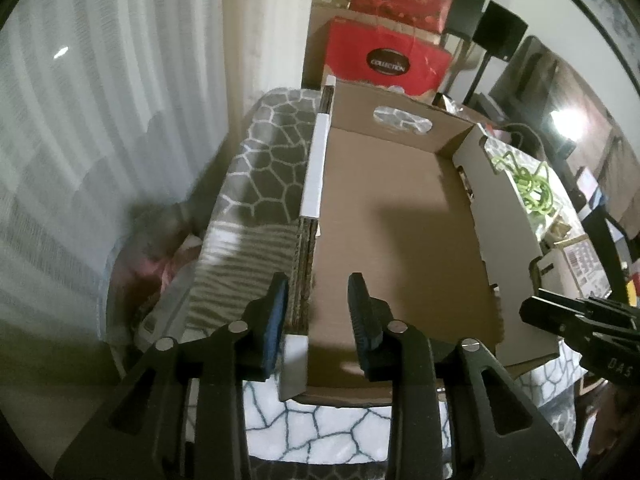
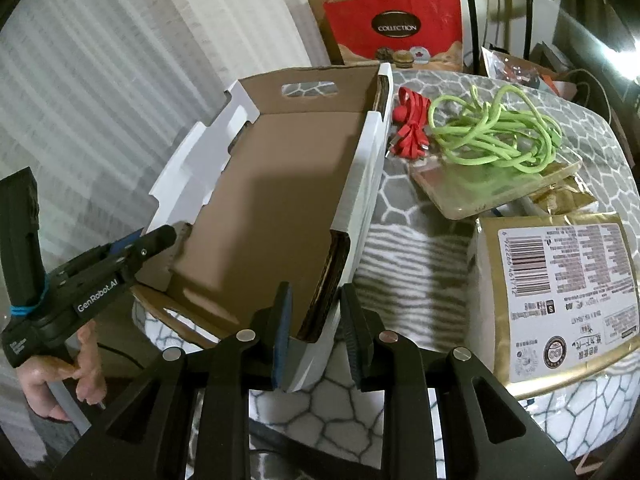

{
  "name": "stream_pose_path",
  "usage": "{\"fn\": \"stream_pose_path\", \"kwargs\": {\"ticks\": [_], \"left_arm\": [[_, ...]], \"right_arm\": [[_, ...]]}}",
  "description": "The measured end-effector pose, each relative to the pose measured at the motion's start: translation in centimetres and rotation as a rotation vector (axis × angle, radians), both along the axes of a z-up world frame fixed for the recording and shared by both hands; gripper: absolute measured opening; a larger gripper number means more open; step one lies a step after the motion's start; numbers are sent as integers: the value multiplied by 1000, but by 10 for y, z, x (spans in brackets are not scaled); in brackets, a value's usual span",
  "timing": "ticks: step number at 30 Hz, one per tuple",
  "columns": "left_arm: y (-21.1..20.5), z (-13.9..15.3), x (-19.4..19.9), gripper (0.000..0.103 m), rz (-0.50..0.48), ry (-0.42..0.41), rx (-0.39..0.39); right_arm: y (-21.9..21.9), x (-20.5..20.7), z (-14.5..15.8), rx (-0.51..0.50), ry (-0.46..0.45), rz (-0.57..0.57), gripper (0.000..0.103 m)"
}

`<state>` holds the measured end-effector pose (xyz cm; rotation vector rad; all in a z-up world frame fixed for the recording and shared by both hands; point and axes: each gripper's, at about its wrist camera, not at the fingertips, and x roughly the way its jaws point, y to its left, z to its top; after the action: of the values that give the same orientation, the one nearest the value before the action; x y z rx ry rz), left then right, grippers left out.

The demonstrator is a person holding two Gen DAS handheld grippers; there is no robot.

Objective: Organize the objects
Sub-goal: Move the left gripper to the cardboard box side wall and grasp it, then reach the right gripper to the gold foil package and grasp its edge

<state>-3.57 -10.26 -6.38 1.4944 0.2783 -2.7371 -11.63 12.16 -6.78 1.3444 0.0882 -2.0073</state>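
Clamping the box's two long walls, I have one gripper on each side. My left gripper (image 1: pixel 318 312) straddles the box's (image 1: pixel 400 208) left wall near its front corner, pads pressed on the cardboard. My right gripper (image 2: pixel 316 316) pinches the right wall the same way. Inside, the box holds nothing. Right of the box on the patterned blanket (image 2: pixel 404 256) lies a gold packet (image 2: pixel 560 300); farther along sit a green cable (image 2: pixel 496 132) and a red cable (image 2: pixel 408 120). Behind the box stands a red tin (image 2: pixel 394 28).
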Motion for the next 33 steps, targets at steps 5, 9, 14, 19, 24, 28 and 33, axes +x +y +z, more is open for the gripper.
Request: {"fn": "stream_pose_path", "kwargs": {"ticks": [5, 9, 14, 19, 24, 28, 33], "left_arm": [[1, 0, -2, 35, 8, 13, -20], [1, -5, -9, 35, 4, 0, -55], [0, -11, -15, 21, -1, -11, -60], [-1, -13, -16, 11, -3, -9, -73], [-2, -12, -17, 11, -10, -10, -66], [-1, -13, -16, 11, -6, -11, -70], [0, -13, -17, 11, -4, -11, -72]], "right_arm": [[9, 1, 7, -19, 13, -16, 37], [34, -3, 28, -39, 71, -53, 43], [88, -16, 54, -2, 166, -178, 58], [139, -32, 52, 47, 192, -294, 72], [177, -44, 35, 80, 176, -380, 74], [198, -47, 18, 56, 112, -430, 74], [206, -49, -5, -8, 15, -439, 74]]}}
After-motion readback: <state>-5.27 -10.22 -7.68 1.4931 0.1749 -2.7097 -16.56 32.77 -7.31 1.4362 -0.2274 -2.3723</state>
